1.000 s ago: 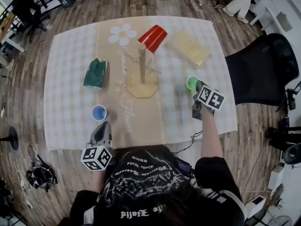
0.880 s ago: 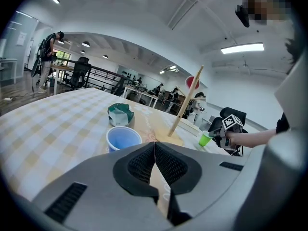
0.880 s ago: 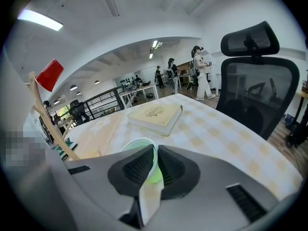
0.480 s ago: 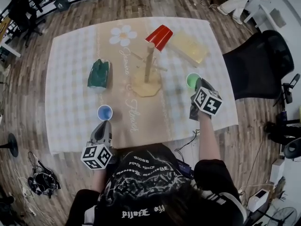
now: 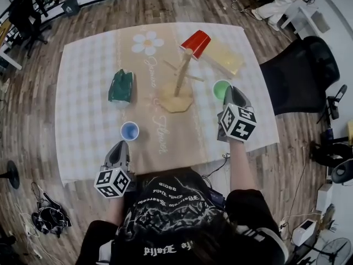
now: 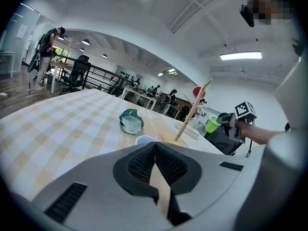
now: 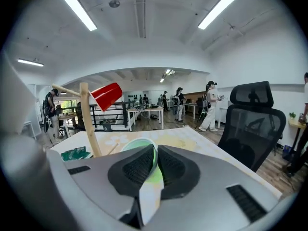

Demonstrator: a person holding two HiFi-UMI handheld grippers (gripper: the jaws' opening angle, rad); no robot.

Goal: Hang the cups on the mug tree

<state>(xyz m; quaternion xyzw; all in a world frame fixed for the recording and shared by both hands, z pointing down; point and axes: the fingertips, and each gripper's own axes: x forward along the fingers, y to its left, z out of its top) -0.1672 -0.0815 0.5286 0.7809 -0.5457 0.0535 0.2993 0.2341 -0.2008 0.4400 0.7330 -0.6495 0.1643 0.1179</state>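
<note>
I pinch the green cup [image 7: 136, 147] by its rim with my right tool [image 7: 156, 152], bound for the mug tree [image 7: 89, 121] ahead-left; my left tool [image 6: 155, 147] sits closed, empty.

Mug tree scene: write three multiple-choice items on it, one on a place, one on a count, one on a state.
1. Where is the red cup?
A. hung on the mug tree
B. in the right gripper
C. inside the green cup

2. How many cups hang on the mug tree?
A. none
B. one
C. three

3. The right gripper's jaws are:
A. wide apart and empty
B. shut on the green cup's rim
C. shut on the red cup

Answers:
1. A: the head view shows it upturned near the tree's top.
2. B: only the red cup hangs there.
3. B: the right gripper view shows its pads pinching the green rim.
</note>
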